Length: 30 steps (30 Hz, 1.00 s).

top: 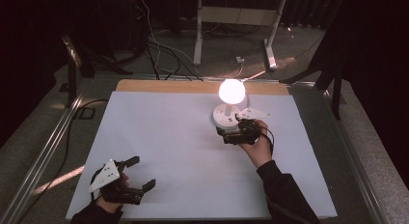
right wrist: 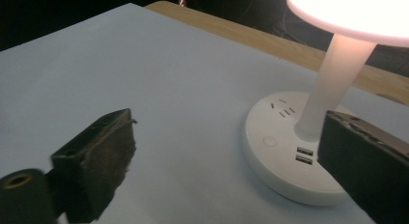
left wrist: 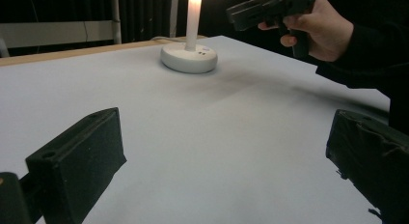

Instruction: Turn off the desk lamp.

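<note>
A white table lamp stands lit at the back of the table, right of the middle, with a glowing round shade over a round base. In the right gripper view the base shows a button, USB ports and socket slots beside the stem. My right gripper is open just in front of the base, its jaws wide apart with nothing between them; one jaw overlaps the base's right edge. My left gripper rests open near the front left corner, jaws apart over bare table.
A white sheet covers the table, with a wooden strip along its far edge. Metal rails run along both sides. Beyond the table are a white desk frame and cables on the floor.
</note>
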Each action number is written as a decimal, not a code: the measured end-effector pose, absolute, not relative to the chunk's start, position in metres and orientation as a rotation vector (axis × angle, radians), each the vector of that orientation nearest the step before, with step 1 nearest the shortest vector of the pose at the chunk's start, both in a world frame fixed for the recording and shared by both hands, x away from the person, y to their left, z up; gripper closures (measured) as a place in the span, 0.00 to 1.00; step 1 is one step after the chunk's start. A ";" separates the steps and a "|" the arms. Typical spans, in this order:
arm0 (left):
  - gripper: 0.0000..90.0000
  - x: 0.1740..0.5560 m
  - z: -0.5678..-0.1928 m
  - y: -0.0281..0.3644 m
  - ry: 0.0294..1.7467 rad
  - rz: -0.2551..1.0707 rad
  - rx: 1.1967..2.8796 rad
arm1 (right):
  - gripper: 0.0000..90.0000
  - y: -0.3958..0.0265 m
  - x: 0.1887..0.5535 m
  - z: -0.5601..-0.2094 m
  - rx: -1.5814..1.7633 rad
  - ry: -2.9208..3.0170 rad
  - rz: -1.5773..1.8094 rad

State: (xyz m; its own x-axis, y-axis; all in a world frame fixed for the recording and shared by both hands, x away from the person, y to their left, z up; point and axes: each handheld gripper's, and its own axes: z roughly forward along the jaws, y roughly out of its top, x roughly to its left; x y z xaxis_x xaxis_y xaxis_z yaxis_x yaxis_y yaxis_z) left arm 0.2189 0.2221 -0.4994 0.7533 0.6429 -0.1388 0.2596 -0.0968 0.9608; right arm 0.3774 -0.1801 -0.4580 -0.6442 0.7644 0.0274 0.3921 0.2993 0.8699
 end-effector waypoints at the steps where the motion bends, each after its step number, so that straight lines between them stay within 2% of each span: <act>1: 0.01 0.219 -0.499 0.222 0.725 0.374 1.681 | 0.12 -0.179 0.379 -0.459 1.038 2.179 1.277; 6: 0.01 0.219 -0.499 0.223 0.726 0.373 1.677 | 0.27 -0.175 0.388 -0.467 1.091 2.209 1.216; 8: 0.01 0.219 -0.499 0.223 0.726 0.371 1.676 | 0.30 -0.175 0.390 -0.469 1.100 2.210 1.204; 9: 0.01 0.219 -0.499 0.223 0.727 0.372 1.677 | 0.37 -0.175 0.393 -0.472 1.107 2.206 1.177; 11: 0.01 0.219 -0.499 0.223 0.728 0.370 1.674 | 0.40 -0.175 0.393 -0.474 1.102 2.196 1.169; 14: 0.01 0.219 -0.499 0.223 0.730 0.371 1.670 | 0.55 -0.175 0.397 -0.477 1.106 2.177 1.155; 17: 0.01 0.219 -0.499 0.223 0.729 0.371 1.669 | 0.63 -0.175 0.399 -0.478 1.113 2.167 1.134; 18: 0.01 0.219 -0.499 0.223 0.729 0.371 1.669 | 0.75 -0.175 0.401 -0.480 1.111 2.158 1.116; 21: 0.01 0.219 -0.499 0.223 0.730 0.372 1.671 | 0.96 -0.176 0.403 -0.483 1.111 2.149 1.104; 23: 0.01 0.219 -0.499 0.224 0.732 0.371 1.668 | 0.99 -0.176 0.405 -0.484 1.114 2.150 1.097; 30: 0.01 0.220 -0.500 0.224 0.733 0.370 1.667 | 1.00 -0.176 0.411 -0.490 1.127 2.116 1.060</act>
State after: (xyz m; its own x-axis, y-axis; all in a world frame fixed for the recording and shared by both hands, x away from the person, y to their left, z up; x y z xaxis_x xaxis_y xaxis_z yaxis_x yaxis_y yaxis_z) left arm 0.2195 0.2235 -0.4996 0.7492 0.6454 -0.1489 0.2630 -0.0835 0.9612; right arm 0.4111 -0.1756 -0.4901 -0.5225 0.8492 -0.0763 0.4476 0.3494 0.8232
